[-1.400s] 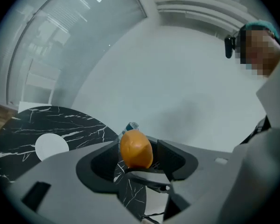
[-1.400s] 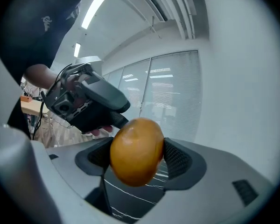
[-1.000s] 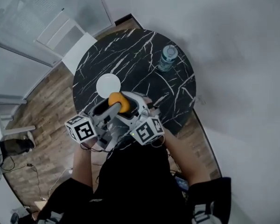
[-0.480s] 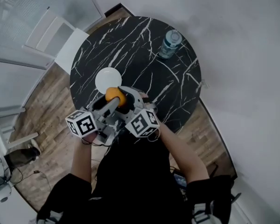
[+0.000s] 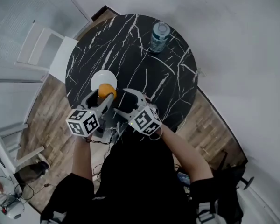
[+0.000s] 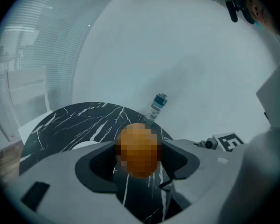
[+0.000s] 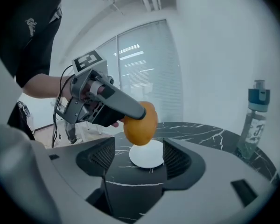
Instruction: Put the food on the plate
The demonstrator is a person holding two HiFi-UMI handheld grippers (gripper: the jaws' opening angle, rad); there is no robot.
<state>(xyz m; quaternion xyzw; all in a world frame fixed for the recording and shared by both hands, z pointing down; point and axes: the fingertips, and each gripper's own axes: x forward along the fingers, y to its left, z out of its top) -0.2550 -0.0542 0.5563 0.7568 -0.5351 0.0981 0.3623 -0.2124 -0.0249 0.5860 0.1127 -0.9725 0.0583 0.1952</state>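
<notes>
While my left tongs (image 6: 139, 163) are clamping the orange food (image 5: 104, 90) in the air, the white plate (image 5: 99, 78) is lying just below, slightly ahead, on the counter (image 5: 144, 64). My right tongs (image 7: 139, 160) are gaping empty alongside.

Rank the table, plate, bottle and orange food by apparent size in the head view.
1. table
2. plate and bottle: too alike to rank
3. orange food, smallest even though held nearer the camera
</notes>
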